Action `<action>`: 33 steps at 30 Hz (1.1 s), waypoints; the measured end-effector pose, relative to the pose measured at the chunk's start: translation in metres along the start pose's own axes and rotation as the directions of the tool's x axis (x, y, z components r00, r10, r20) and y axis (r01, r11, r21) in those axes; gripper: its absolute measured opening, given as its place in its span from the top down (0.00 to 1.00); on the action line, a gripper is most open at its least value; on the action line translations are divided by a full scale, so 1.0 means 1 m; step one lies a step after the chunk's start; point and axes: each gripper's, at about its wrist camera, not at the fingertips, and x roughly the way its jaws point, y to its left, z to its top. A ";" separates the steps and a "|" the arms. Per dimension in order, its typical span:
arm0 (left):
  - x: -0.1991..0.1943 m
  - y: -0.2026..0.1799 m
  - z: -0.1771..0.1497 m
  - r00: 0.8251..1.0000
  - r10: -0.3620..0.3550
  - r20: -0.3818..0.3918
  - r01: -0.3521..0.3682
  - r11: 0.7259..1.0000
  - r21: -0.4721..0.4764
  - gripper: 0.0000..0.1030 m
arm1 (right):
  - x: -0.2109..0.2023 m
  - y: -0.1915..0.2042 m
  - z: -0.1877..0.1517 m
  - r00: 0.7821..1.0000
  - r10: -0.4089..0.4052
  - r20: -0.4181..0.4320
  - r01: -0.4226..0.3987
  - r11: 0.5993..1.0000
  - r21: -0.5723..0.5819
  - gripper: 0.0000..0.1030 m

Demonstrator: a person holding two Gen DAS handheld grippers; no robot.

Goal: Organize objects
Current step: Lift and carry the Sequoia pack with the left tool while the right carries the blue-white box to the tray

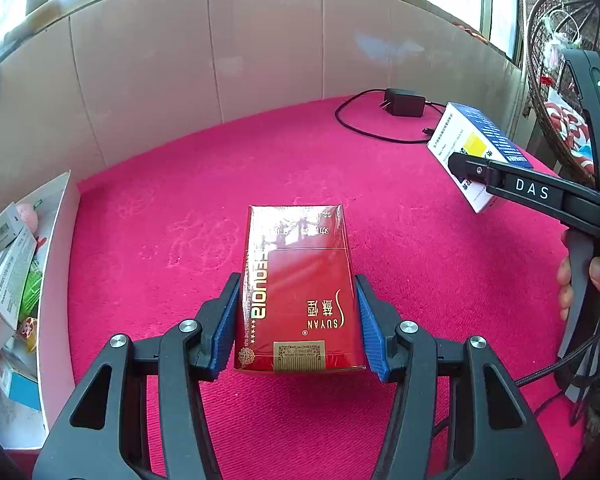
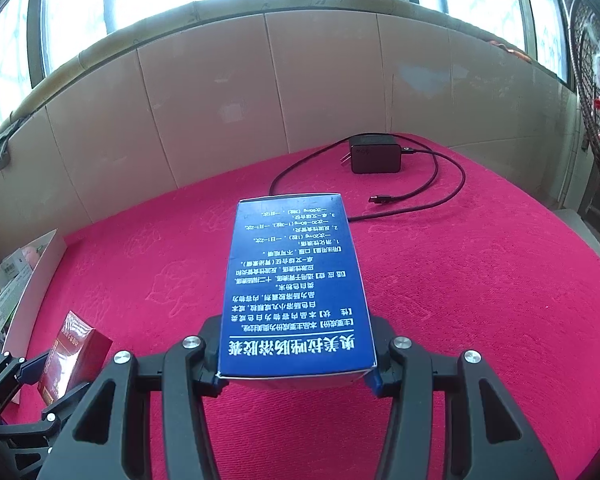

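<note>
My left gripper (image 1: pixel 298 320) is shut on a red cigarette pack (image 1: pixel 300 280), its blue pads pressed on both long sides, above the pink cloth. The pack also shows in the right wrist view (image 2: pixel 74 354) at lower left, held by the left gripper (image 2: pixel 40 372). My right gripper (image 2: pixel 296 364) is shut on a blue and white medicine box (image 2: pixel 296 280), held above the cloth. In the left wrist view that box (image 1: pixel 472 152) is at the right, in the right gripper (image 1: pixel 466 170).
A white box (image 1: pixel 58 280) with several small packages stands at the left edge; it also shows in the right wrist view (image 2: pixel 32 284). A black charger (image 2: pixel 374 154) with its cable (image 2: pixel 440 192) lies at the back. A beige padded wall (image 1: pixel 220 60) borders the pink cloth (image 1: pixel 160 220).
</note>
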 end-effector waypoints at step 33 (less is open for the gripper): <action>-0.140 0.052 -0.009 0.956 0.006 0.293 0.021 0.996 -0.089 0.48 | -0.135 0.055 -0.030 0.972 0.206 0.116 -0.209 0.978 0.013 0.51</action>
